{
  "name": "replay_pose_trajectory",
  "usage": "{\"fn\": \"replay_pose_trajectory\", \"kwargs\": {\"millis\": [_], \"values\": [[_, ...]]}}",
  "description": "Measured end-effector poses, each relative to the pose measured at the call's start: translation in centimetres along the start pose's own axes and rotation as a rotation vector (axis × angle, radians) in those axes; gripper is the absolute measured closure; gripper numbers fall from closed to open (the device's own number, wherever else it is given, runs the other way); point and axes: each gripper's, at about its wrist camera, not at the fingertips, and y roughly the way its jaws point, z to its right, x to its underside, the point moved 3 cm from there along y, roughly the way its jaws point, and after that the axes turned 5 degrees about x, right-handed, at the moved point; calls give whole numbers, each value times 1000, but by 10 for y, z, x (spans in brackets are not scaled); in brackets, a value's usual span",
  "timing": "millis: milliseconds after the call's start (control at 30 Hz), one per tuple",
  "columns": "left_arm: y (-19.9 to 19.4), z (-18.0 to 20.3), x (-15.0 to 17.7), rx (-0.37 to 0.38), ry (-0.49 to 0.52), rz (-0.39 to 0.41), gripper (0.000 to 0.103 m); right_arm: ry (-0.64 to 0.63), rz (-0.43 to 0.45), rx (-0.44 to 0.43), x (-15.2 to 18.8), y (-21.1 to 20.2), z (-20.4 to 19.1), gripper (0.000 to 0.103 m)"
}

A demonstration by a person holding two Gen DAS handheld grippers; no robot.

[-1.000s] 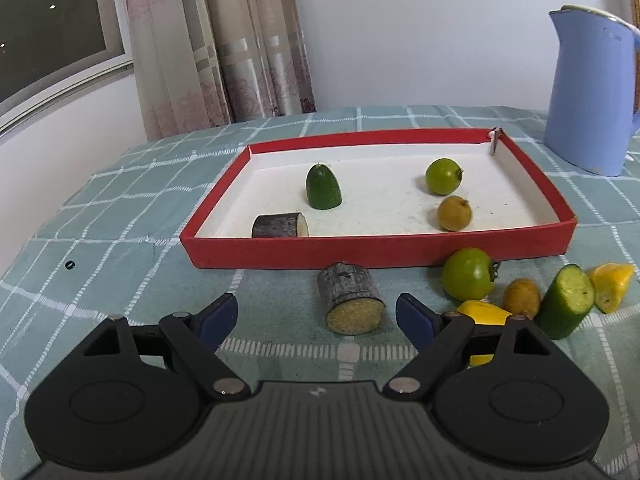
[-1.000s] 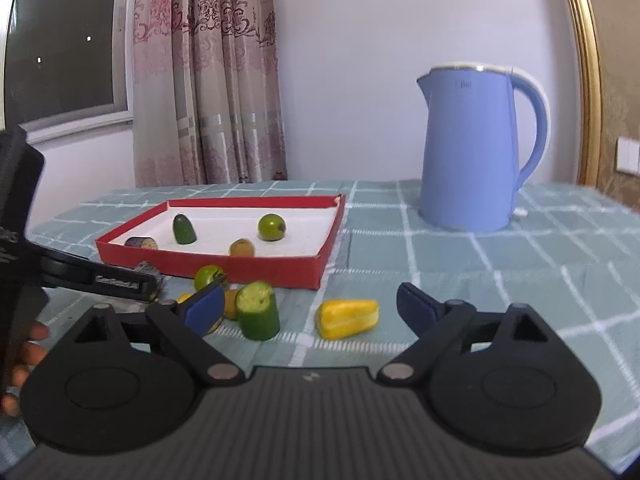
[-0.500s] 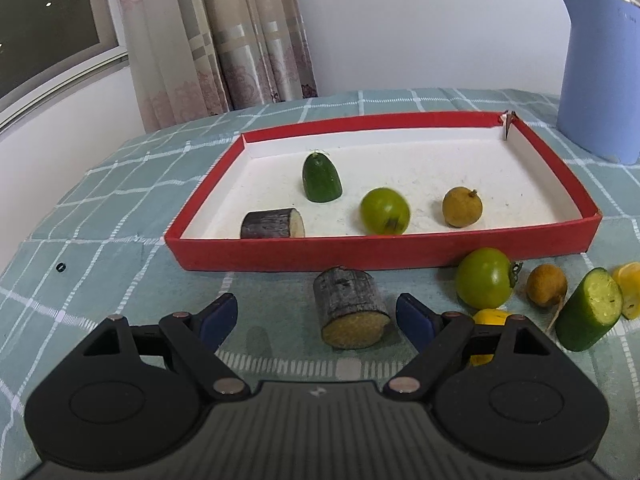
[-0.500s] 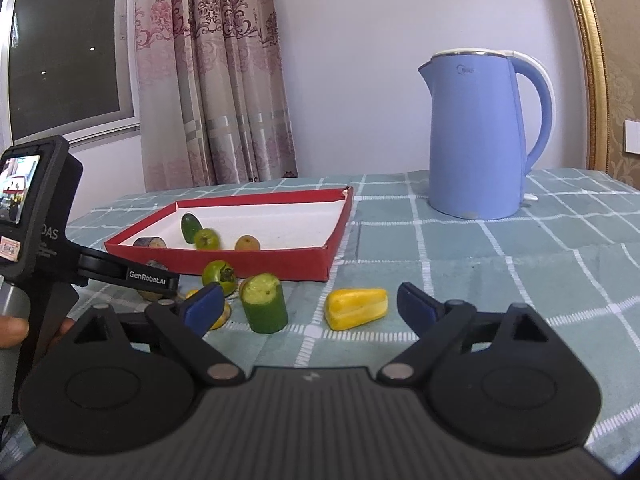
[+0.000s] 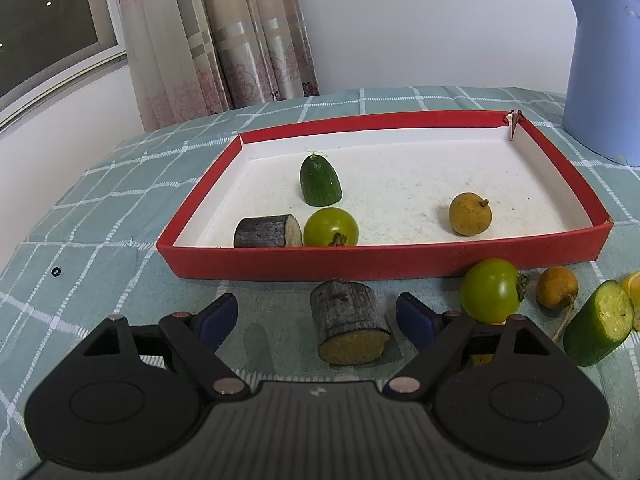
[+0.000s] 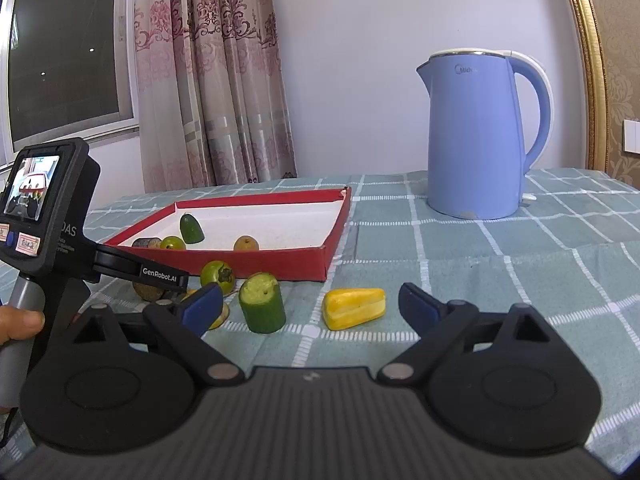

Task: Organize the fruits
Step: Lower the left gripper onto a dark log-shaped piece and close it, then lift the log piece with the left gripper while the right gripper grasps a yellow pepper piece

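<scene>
A red tray (image 5: 384, 266) with a white floor holds a cucumber tip (image 5: 320, 180), a dark sugarcane piece (image 5: 266, 232), a green round fruit (image 5: 330, 227) touching it, and a brown fruit (image 5: 470, 214). In front of the tray a sugarcane stub (image 5: 350, 324) lies between the open fingers of my left gripper (image 5: 316, 318), untouched. To its right lie a green fruit (image 5: 492, 290), a small brown fruit (image 5: 556, 287) and a cucumber piece (image 5: 598, 328). My right gripper (image 6: 308, 304) is open and empty above the cloth, with the cucumber piece (image 6: 262, 304) and a yellow fruit piece (image 6: 354, 306) just beyond.
A blue kettle (image 6: 476, 136) stands on the checked tablecloth (image 6: 520, 264) right of the tray (image 6: 332, 240). The left gripper's handle and screen (image 6: 52, 208), held by a person's hand (image 6: 20, 324), fill the left of the right wrist view. Curtain and window are behind.
The green fruit in the tray rolled left and forward until it rests against the sugarcane piece. My left gripper came closer to the sugarcane stub and shows more in the right wrist view.
</scene>
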Motion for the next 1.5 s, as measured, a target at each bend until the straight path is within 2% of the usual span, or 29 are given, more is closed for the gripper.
{"fn": "replay_pose_trajectory", "kwargs": {"millis": [200,333,467,533,667,767,867,1033,1267,1400,1500], "values": [[1,5,-2,23,21,-8,15,-1,-1,1,0,0,0,8],[4,8,-3,-11,43,-4,3,-1,-1,0,0,0,0,8],[7,0,-4,36,-16,-17,4,2,0,0,0,0,0,8],[8,-4,-3,72,-42,-21,11,2,-1,1,0,0,0,8],[3,-5,-3,126,-54,-20,46,1,-1,1,0,0,0,8],[-1,-1,-2,149,-39,-22,63,2,-1,1,0,0,0,8],[-5,-2,1,166,-32,-19,64,2,0,1,0,0,0,7],[-10,-14,6,230,-76,-29,64,1,-2,1,0,0,0,7],[-29,-28,18,266,-77,-3,64,-6,-1,0,1,0,-2,6],[-42,-31,21,240,-47,26,64,-11,-4,-3,1,0,-2,6],[-55,-31,20,211,-7,69,64,-62,-27,19,1,3,-6,8]]}}
